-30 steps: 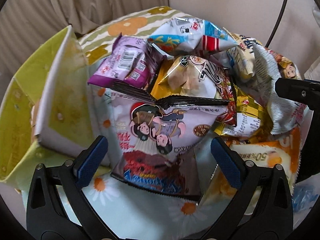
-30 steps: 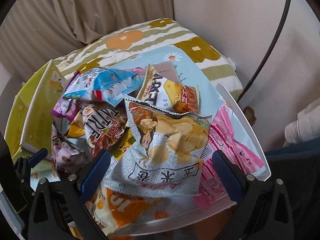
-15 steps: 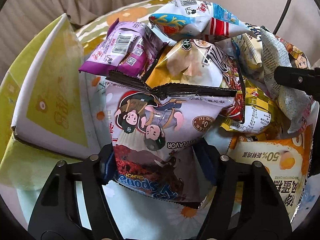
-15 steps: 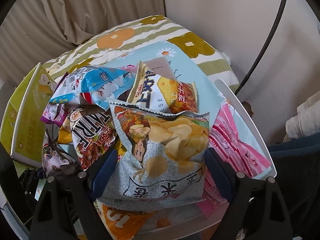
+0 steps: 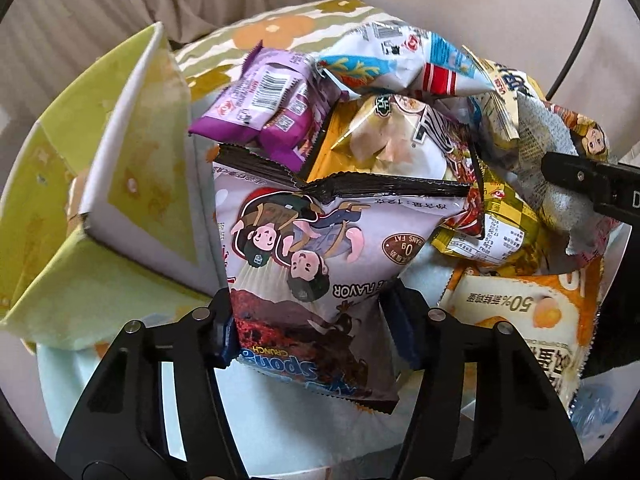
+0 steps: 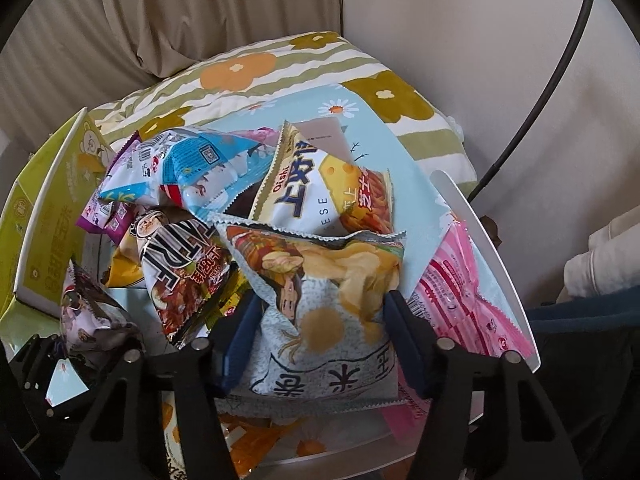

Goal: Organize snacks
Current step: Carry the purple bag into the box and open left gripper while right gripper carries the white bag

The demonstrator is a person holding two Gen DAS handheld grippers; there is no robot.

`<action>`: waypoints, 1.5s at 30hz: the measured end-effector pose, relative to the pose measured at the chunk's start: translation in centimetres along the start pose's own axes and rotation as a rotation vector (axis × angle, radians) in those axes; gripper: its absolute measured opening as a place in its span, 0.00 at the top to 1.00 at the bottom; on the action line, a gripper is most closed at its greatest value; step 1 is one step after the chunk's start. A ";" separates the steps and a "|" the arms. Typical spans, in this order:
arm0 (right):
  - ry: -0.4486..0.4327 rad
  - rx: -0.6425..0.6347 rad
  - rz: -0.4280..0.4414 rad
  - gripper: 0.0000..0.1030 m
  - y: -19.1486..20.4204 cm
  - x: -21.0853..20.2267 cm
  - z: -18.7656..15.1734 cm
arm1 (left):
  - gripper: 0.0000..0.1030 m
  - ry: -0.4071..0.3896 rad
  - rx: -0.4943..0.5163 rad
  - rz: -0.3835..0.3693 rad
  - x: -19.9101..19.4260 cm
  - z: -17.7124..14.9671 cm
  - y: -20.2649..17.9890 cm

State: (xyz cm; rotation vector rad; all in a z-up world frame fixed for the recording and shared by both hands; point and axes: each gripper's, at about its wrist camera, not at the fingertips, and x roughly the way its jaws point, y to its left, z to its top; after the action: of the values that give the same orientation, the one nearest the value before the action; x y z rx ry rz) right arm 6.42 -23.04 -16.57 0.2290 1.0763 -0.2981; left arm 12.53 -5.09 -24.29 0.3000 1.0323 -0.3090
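Both grippers closing on snack bags, sorting barely begun

The left gripper [image 5: 316, 332] closes its jaws on the lilac bag [image 5: 320, 264] between them, printed "Sponge Crunch"; the right gripper [image 6: 320, 344] closes on the chip bag [image 6: 324, 308]. Beyond the jaws the pile [image 6: 192, 184] is unsorted, including a "Oishi" cheese bag [image 6: 320, 188]; the yellow box [image 5: 132, 184] left of the jaws looks empty.

A home room: beige curtains [image 6: 180, 12], a flower-print cushion [image 6: 256, 68] and folded laundry [image 6: 600, 256].

Since a second ago: my left gripper [image 5: 316, 330] closes on the lavender bag [image 5: 320, 264]; right gripper [image 6: 320, 344] closes on the grey chip bag [image 6: 320, 308].
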 end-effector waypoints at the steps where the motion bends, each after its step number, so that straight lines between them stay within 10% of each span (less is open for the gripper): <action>1: -0.004 -0.002 0.006 0.45 0.1 -0.2 0.0 | 0.48 -0.003 -0.006 0.005 -0.3 -0.1 0.0; 28: -0.202 -0.247 0.321 0.62 2.2 -10.7 3.8 | 0.48 -0.240 -0.270 0.162 -18.0 2.3 0.2; 45: -0.260 -0.379 0.491 0.62 19.7 -12.0 10.8 | 0.48 -0.235 -0.355 0.212 -17.2 9.4 19.5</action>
State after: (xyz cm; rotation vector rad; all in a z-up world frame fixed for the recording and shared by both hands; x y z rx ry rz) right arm 16.94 -6.62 -0.20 0.1044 0.7694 0.3099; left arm 19.31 11.01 -2.87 0.0482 0.7968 0.0331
